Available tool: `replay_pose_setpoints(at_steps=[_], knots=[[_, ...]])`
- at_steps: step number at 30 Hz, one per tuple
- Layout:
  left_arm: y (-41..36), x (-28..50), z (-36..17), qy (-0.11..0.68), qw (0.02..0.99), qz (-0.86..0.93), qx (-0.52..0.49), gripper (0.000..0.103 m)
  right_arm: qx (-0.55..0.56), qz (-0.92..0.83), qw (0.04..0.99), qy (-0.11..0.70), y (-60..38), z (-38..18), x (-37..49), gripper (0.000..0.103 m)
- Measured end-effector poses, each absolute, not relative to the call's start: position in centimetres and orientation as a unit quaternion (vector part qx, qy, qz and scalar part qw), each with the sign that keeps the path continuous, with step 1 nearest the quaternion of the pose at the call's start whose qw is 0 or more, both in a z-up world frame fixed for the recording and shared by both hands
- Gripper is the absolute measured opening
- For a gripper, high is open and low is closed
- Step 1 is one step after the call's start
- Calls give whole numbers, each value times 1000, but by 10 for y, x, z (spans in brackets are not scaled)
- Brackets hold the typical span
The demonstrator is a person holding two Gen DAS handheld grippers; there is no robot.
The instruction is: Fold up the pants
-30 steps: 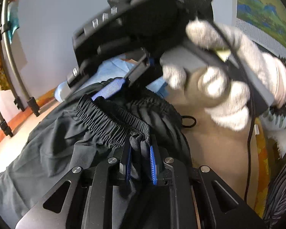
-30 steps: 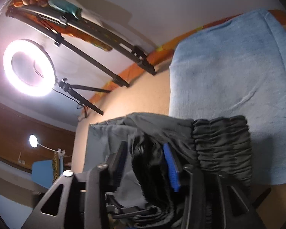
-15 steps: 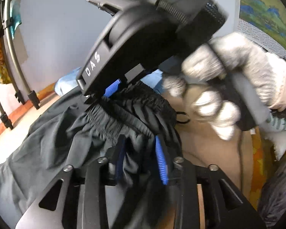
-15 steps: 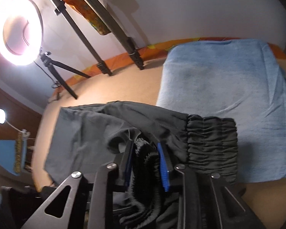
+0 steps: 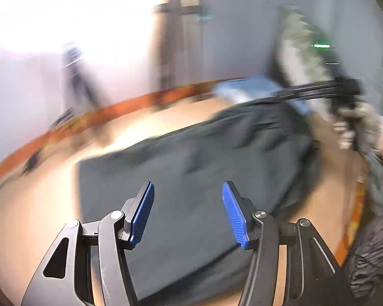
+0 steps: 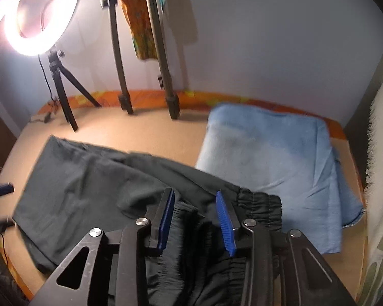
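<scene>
- The bed (image 6: 145,137), a tan surface with an orange border, carries everything. We see the dark pants (image 6: 89,186) lying across its middle, leg ends toward the ring-light side, elastic waistband (image 6: 260,201) against the folded blue cloth (image 6: 268,158).
- We judge the main risk to be the waistband end: its bunched fabric can spring apart or ride onto the blue cloth, spoiling the fold line.
- Open room lies along the far edge, up to the tripod legs (image 6: 171,97) and ring-light stand (image 6: 63,94); a wide sweep there could knock them.
- Our left gripper (image 5: 187,214) has just been opening; its jaws stand wide and empty above the leg fabric.
- Our right gripper (image 6: 195,219) has just been opening too; waistband folds sit between its jaws, but no pad presses on them, so a lift now would leave them behind.
</scene>
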State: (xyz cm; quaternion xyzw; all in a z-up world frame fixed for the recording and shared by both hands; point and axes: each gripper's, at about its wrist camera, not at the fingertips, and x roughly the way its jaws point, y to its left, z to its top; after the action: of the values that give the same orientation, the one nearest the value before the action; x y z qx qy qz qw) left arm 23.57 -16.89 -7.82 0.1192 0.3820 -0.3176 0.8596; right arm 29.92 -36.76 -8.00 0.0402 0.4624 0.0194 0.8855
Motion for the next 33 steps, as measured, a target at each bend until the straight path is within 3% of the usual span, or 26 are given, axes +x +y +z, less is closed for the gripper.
replay_pose_setpoints(at_steps=[7,9,15,28,31,33], knots=[[-76,252,-134,468,859,-203,46,55,62,82,886,452,-318,-54,293,50],[-63,252,-145,479,857,-189,23,55,68,109,881,456,-295,-52,294,59],[-36,253,-166,499,845,-189,-47,55,66,164,872,456,-221,-47,304,69],[-30,244,-171,482,839,-233,-98,52,51,203,822,529,-62,-96,376,70],[-29,245,-174,475,841,-238,-106,44,45,195,812,548,-35,-115,391,70],[-28,245,-176,473,839,-243,-112,32,46,190,804,561,-23,-126,401,69]])
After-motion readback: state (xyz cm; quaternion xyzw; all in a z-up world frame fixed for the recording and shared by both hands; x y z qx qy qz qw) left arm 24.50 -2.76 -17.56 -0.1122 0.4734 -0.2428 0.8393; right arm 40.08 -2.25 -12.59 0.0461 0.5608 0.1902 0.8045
